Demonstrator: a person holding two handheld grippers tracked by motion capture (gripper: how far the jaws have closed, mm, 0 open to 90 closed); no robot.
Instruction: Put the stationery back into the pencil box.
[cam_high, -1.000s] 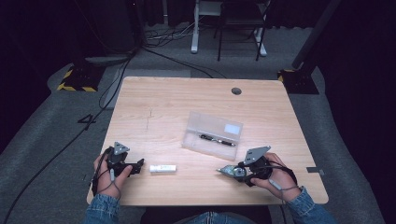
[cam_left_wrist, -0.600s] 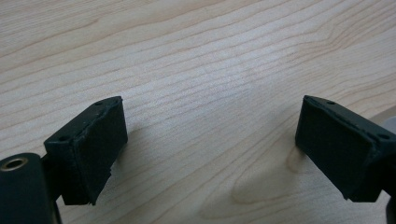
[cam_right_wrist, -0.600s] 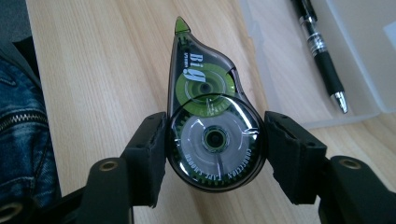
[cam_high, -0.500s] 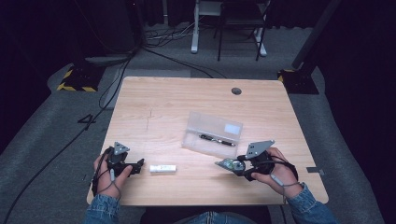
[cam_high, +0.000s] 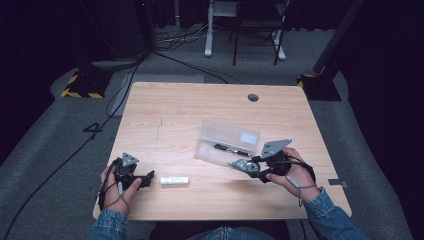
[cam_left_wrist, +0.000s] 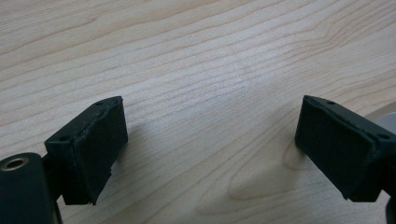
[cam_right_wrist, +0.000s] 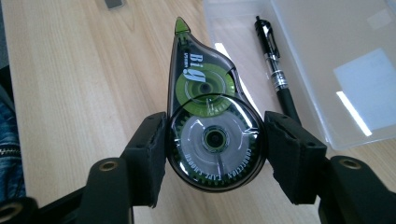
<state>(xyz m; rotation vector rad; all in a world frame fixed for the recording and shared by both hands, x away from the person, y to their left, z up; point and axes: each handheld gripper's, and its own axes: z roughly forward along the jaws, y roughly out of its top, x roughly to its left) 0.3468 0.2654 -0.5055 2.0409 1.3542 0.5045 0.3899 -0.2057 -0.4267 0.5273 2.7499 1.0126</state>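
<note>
— Beside the clear plastic case (cam_high: 227, 142), at its near right corner, where exactly is the correction tape sitting?

— Right there in my right gripper (cam_right_wrist: 212, 140), clamped across the round body of the correction tape (cam_right_wrist: 208, 116), its green tip pointing away from me along the case's edge. From above I see it (cam_high: 243, 165) held just off the case's near wall.

— How does it feel likely to handle?

— Light, I judge, with a hard, smooth shell that could slip or twist. The wide round end, where the pads already press, looks the safest place; the thin tip seems fragile.

— Any writing?

— "Big" in green near the small wheel, and "correction tape" curved round the large wheel; smaller print I can't read.

— Anything else near the case?

— A black pen (cam_right_wrist: 278, 74) lies inside it. A small white stick (cam_high: 174, 180) lies left of the case, and my left gripper (cam_left_wrist: 210, 149) rests beyond that, jaws spread over bare wood.
</note>
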